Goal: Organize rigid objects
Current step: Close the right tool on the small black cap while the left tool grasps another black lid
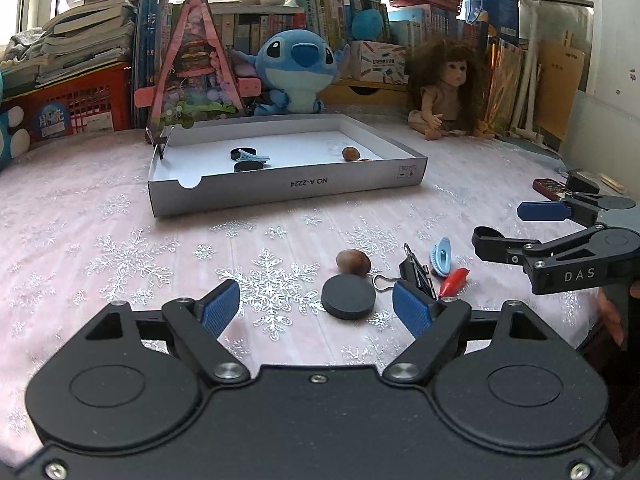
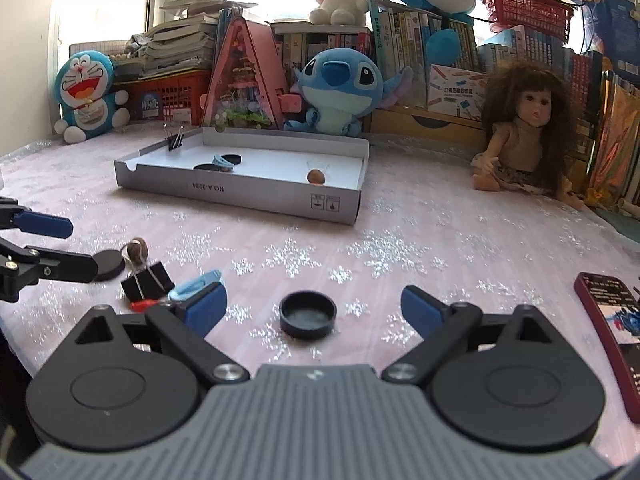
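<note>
A shallow white cardboard tray (image 1: 280,190) (image 2: 240,196) lies on the pink snowflake cloth, holding black discs (image 1: 249,165), a light blue hair clip (image 1: 252,156), a nut (image 1: 351,153) and a binder clip (image 2: 175,140) on its rim. My left gripper (image 1: 318,306) is open and empty just before a black disc (image 1: 348,296), a nut (image 1: 353,263), a binder clip (image 1: 418,272), a blue hair clip (image 1: 441,256) and a red piece (image 1: 454,282). My right gripper (image 2: 314,306) is open around a black cap (image 2: 307,314) lying on the cloth.
A dark red phone (image 2: 616,328) lies at the right. A doll (image 2: 520,128), a Stitch plush (image 2: 340,88), a Doraemon plush (image 2: 86,92), a pink A-frame model (image 2: 244,76), books and red baskets line the back.
</note>
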### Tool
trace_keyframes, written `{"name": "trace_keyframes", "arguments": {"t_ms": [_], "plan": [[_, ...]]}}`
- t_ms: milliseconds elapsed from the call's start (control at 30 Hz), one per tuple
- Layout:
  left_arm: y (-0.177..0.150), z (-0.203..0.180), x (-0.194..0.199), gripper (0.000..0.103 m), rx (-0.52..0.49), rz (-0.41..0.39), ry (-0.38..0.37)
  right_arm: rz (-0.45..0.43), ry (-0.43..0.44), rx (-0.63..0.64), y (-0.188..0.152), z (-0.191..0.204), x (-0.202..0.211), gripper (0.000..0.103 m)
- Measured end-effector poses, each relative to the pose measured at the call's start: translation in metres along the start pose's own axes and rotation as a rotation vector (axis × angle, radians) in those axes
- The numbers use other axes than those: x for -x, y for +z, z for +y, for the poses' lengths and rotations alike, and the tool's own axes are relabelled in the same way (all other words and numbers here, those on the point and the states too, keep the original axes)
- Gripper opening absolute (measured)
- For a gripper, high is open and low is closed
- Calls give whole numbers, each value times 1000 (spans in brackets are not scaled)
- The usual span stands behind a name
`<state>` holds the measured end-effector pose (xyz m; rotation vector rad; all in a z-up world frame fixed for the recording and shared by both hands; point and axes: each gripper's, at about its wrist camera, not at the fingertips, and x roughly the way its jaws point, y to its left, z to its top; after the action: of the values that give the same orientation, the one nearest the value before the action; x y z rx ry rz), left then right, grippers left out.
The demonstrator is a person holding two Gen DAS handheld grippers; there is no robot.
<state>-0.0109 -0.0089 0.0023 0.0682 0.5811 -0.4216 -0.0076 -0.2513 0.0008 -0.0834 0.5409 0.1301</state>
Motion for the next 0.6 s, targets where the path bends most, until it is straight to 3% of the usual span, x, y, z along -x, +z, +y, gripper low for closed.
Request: {"name": "trace_keyframes", "arguments": {"t_ms": [433,600], "plan": [[-6,-1,-7,74,24,13,-20,-11,-66,35,-9,6,1,101],[-5,0,-8,64,34,15,-16,7,-59,21,-9,5,-1,101]]}}
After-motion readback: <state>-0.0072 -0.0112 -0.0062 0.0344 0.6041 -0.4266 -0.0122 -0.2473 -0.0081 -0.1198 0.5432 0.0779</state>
